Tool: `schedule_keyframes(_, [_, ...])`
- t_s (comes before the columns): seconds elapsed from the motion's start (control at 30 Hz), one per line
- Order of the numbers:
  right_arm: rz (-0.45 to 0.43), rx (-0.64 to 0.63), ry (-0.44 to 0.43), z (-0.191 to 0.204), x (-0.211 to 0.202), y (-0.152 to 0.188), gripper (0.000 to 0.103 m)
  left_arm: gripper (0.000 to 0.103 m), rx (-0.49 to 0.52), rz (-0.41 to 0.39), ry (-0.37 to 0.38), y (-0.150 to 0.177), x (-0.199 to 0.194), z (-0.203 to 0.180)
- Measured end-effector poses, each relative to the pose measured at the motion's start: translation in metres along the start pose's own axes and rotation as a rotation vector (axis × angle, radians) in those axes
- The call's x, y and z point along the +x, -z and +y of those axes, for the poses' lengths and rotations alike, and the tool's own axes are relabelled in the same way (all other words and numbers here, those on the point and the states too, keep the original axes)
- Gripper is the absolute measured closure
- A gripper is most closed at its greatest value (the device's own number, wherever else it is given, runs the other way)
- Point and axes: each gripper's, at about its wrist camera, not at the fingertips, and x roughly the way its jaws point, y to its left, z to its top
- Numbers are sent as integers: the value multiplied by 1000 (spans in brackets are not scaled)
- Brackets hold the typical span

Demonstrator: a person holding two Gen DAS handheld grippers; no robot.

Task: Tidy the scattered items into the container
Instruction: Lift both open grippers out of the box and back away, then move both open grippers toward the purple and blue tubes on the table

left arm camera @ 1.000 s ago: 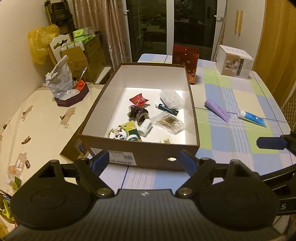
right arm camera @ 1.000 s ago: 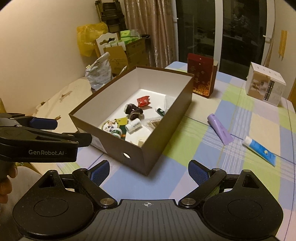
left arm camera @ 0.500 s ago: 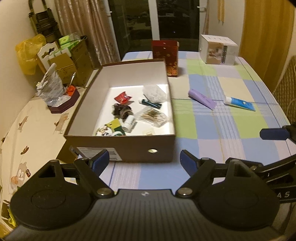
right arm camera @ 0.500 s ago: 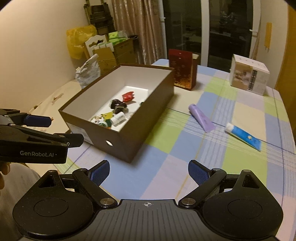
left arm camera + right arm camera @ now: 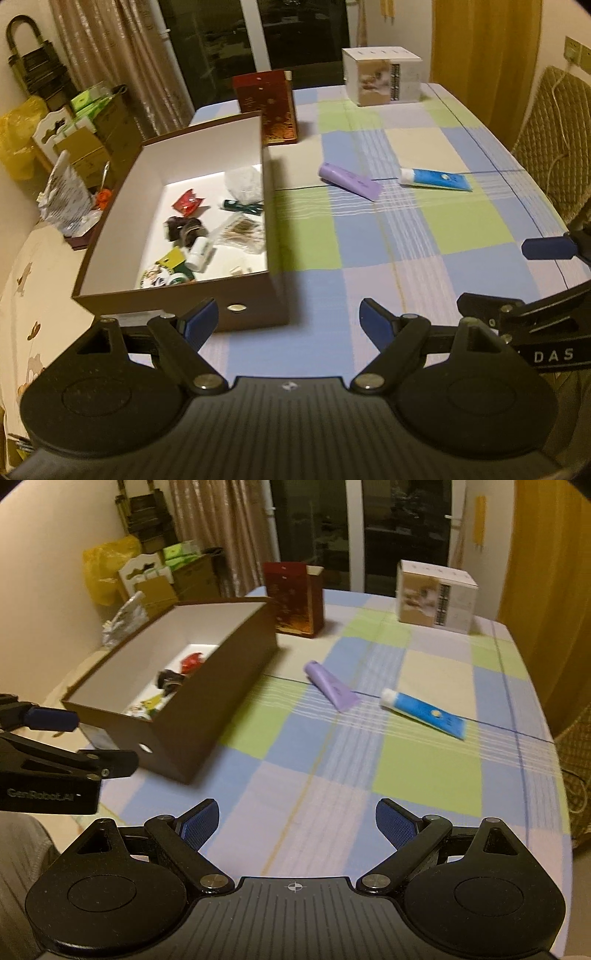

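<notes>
Both tongs are spread wide and hold nothing: the left tongs hang over the table by the box's near corner, the right tongs over bare cloth. Beyond lie the purple tube and blue tube, near each other, apart from the box. Only the left view shows the box floor fully, with its litter; the right view shows the box's outer side.

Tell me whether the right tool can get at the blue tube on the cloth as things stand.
Probably yes. The right tool is open and empty, and the blue tube lies flat on the tablecloth with bare cloth between them. The purple tube lies apart to its left; the brown box is farther left.
</notes>
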Motion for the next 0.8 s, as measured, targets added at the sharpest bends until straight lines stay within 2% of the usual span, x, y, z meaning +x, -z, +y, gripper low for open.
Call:
schedule_keyframes(0.5, [15,170,40,-70,9,5,6,22,97,32,81,-11,33,-44])
schedule_keyframes(0.8, [17,194,63,-97,17,8,6,22,125,59,115,-24,62,-60])
